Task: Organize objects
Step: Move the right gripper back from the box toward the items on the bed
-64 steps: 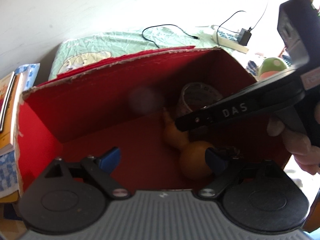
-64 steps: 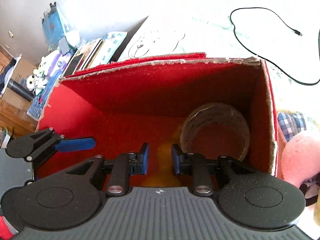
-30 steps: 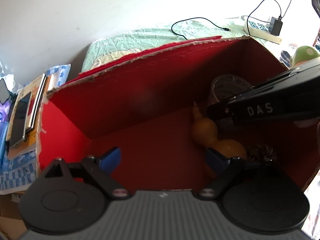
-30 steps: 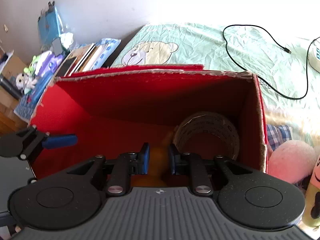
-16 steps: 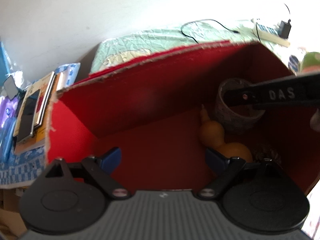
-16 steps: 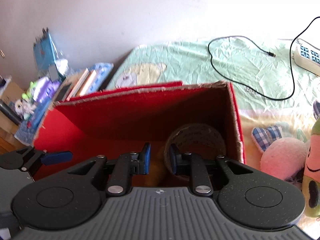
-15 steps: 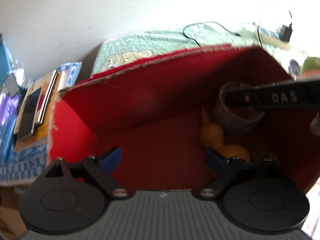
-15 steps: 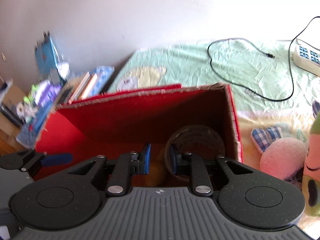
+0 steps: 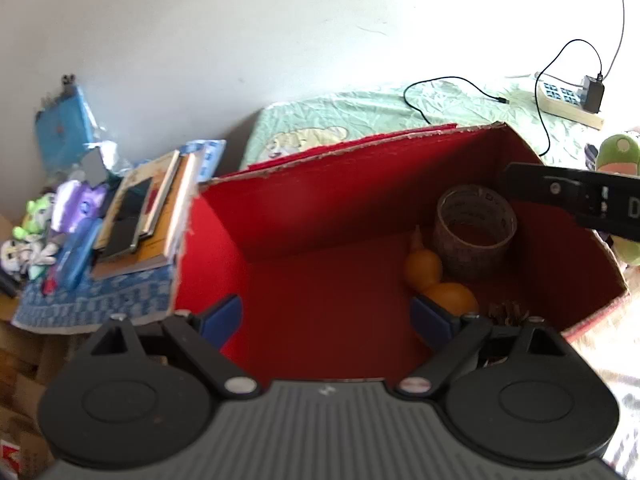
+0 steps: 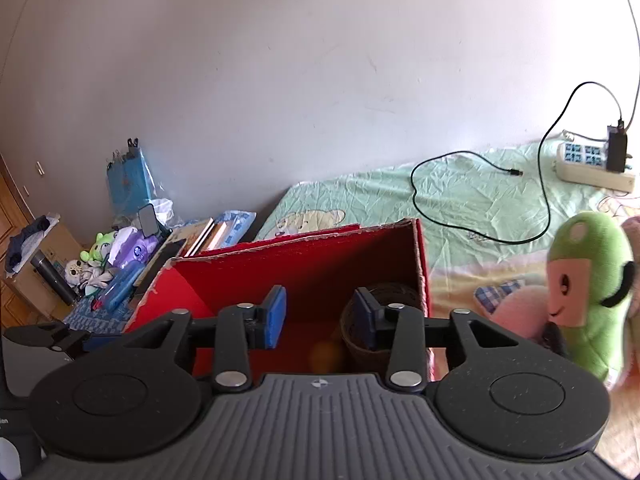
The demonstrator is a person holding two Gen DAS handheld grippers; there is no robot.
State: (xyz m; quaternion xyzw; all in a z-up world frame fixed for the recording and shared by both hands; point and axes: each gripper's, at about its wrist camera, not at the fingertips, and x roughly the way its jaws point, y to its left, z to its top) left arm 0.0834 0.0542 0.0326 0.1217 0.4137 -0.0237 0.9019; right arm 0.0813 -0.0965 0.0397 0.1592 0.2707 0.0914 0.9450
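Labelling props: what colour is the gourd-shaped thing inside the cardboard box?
Orange gourd-shaped toy, against the red-lined cardboard box; clearest in the left wrist view.

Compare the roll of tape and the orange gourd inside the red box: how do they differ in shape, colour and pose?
The roll of tape is a hollow brownish ring resting flat, its opening facing up; the orange gourd is solid, with two smooth bulbs and a thin stem, lying on its side. The tape looks wider than either bulb. Both sit side by side near the right end of the red box.
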